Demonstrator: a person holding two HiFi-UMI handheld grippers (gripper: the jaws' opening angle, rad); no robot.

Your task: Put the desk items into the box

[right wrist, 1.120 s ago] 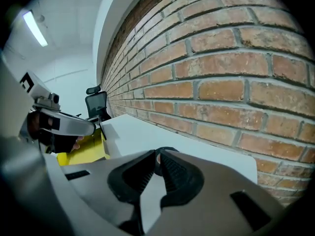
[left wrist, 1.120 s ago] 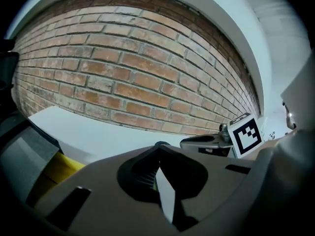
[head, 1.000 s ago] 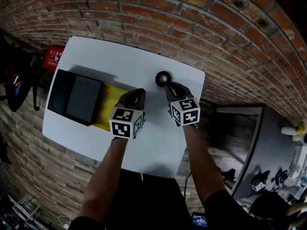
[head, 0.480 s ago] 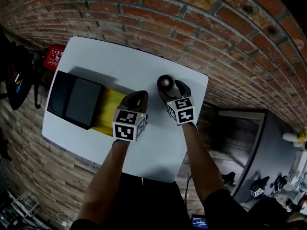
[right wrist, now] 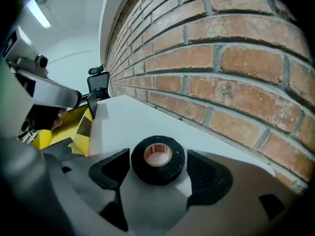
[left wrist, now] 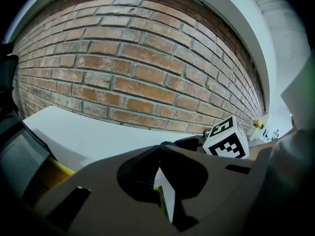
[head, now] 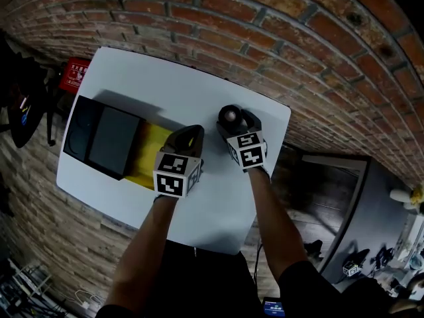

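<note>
Lowered nose-down, the right tongs [right wrist: 158, 167] just opened wide astride the tape roll [head: 229, 115]; left tongs [left wrist: 158, 150] sit shut.

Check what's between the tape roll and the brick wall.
Nothing: only bare white tabletop separates the black tape roll from the brick wall, seen best in the right gripper view.

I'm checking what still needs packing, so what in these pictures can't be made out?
- Inside of the black box: head view, too dark, and a grey panel covers part of it.
- Red print on the black tape roll's core: right gripper view, too small.
- Whether the shut left gripper pinches the yellow flap: left gripper view, its own body hides what lies below; head view, its marker cube covers the jaws.
</note>
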